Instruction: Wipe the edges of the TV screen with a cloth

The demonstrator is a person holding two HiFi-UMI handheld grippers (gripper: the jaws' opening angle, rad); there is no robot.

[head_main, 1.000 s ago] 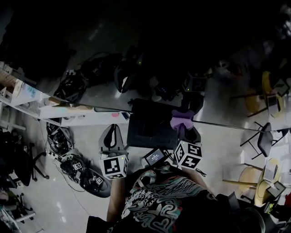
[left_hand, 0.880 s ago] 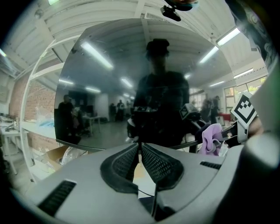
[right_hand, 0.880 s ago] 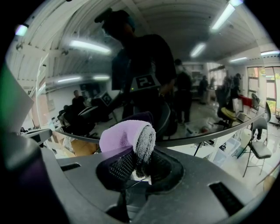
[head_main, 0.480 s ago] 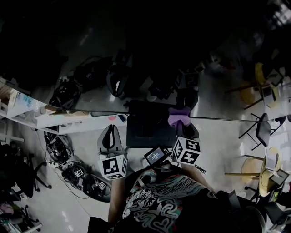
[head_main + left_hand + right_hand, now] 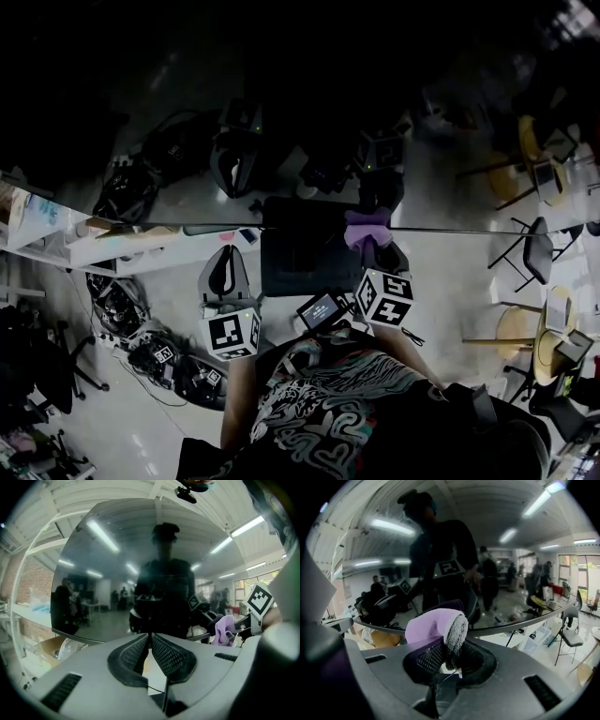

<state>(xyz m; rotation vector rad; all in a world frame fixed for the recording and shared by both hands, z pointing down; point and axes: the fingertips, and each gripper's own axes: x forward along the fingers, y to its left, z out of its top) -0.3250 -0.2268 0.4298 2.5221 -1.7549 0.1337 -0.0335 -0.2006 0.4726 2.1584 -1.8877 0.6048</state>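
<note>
The dark, glossy TV screen (image 5: 309, 122) fills the upper head view and mirrors the room; its lower edge (image 5: 450, 230) runs across as a thin line. A purple cloth (image 5: 367, 228) sits at that edge, with my right gripper (image 5: 377, 248) shut on it. In the right gripper view the folded cloth (image 5: 436, 625) sticks up from the jaws (image 5: 447, 656), right at the screen's rim (image 5: 525, 620). My left gripper (image 5: 223, 274) is further left, below the edge, shut and empty (image 5: 151, 639). It faces the screen (image 5: 117, 573), and the cloth (image 5: 225, 629) shows at its right.
A white shelf unit (image 5: 122, 246) stands left, beneath the screen. Cables and gear (image 5: 141, 328) lie on the floor below it. A dark boxy stand (image 5: 305, 258) sits under the screen's middle. Chairs (image 5: 530, 253) and round tables (image 5: 525, 328) stand right. A small lit device (image 5: 321, 309) hangs at the person's chest.
The head view has shifted a little. My right gripper with the cloth has edged slightly forward and stays at the screen's lower edge. The left gripper has hardly moved.
</note>
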